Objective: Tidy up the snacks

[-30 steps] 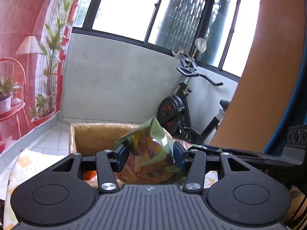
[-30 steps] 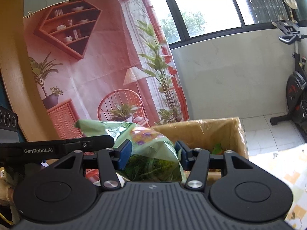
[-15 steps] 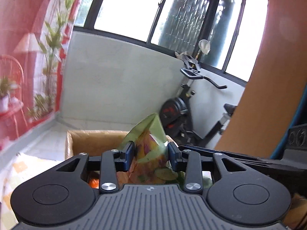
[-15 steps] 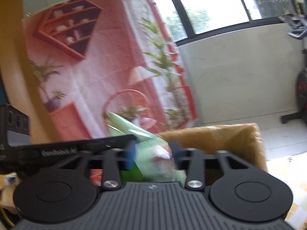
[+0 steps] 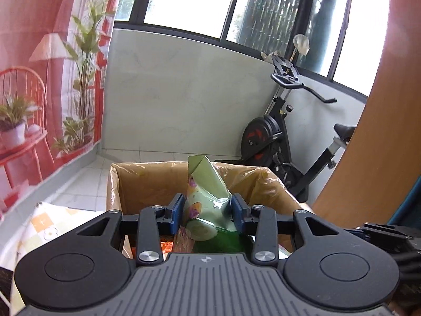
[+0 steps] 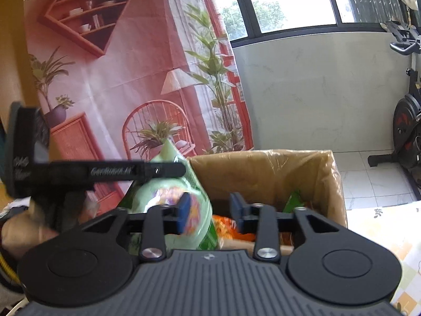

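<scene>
A light green snack bag [image 5: 206, 187] stands upright between the blue pads of my left gripper [image 5: 207, 212], over the plastic-lined cardboard box [image 5: 147, 167]. Both pads touch the bag while the jaws are opening slightly. In the right wrist view the same bag [image 6: 168, 192] hangs under the left gripper [image 6: 110, 171], at the box's [image 6: 263, 173] near left corner. My right gripper [image 6: 209, 210] is opening. Its left pad is beside the bag and its right pad is free. Orange snack packs [image 6: 226, 223] lie in the box, seen through the gap between the pads.
A green pack [image 6: 293, 201] leans inside the box's right wall. An exercise bike [image 5: 276, 137] stands behind the box, and a wooden panel [image 5: 381, 131] rises at the right. A checked cloth [image 5: 47, 226] covers the surface left of the box. A printed red backdrop [image 6: 118, 79] hangs behind.
The right gripper has let go of the green bag and its jaws have spread. The left jaws have narrowed on the bag. Both grippers have moved closer to the box and sunk a little.
</scene>
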`<state>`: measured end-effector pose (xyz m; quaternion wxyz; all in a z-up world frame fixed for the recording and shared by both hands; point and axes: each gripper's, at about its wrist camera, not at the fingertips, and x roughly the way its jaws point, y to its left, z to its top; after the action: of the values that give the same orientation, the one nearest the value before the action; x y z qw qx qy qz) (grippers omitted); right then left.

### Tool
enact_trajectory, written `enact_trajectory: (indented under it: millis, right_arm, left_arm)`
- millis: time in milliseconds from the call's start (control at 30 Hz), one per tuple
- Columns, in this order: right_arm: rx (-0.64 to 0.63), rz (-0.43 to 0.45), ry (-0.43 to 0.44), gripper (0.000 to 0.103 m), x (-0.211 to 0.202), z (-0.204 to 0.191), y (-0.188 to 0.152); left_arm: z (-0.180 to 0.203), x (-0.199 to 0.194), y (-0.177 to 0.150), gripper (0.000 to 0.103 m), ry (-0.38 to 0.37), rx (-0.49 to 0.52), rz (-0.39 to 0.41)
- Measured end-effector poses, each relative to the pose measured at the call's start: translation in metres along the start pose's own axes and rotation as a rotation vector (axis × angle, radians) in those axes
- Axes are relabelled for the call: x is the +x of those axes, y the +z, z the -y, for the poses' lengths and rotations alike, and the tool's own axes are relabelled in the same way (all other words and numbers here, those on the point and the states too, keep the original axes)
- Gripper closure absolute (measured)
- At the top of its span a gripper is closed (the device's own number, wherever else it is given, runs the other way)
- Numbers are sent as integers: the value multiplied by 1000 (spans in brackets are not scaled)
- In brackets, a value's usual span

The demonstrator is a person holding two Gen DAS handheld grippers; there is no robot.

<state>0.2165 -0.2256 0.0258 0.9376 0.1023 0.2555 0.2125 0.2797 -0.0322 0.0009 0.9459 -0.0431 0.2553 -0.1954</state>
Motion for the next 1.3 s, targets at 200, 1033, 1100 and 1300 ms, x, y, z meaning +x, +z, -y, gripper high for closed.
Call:
enact_trajectory:
  millis: [200, 1033, 1100, 1300]
  right_arm:
    - [-89, 9, 15, 43, -17, -26, -18]
    - [-179, -76, 0, 37, 17, -66, -62]
    - [-168, -64, -15, 38, 23, -63, -60]
    - [-125, -32, -4, 44, 13, -49, -50]
  left_arm:
    - [-1, 1, 3, 61, 17, 3, -14]
    - [1, -3, -2, 58, 38, 14, -13]
    - [-1, -5, -2, 58, 41, 21, -13]
    - [-2, -11, -5, 58, 52, 23, 2]
